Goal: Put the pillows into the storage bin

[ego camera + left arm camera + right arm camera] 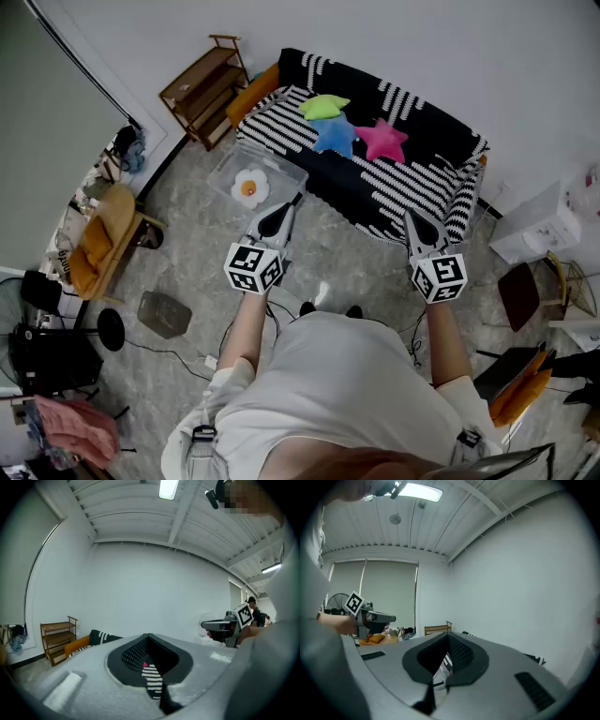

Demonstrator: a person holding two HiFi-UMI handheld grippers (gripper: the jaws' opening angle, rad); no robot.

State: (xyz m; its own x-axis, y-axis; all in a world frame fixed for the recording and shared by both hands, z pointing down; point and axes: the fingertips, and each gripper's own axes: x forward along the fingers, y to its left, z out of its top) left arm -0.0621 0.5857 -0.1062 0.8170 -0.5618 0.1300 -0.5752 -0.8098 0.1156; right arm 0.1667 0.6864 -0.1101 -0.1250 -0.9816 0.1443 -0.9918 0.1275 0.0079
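One clear storage bin [234,156] shows only in the head view; left tongs [280,217] and right tongs [419,230] are closed, empty.

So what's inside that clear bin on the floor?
One fried-egg pillow, white with an orange yolk, lies in the clear bin. The left gripper overlaps the bin's near edge, and anything under the pillow is hidden.
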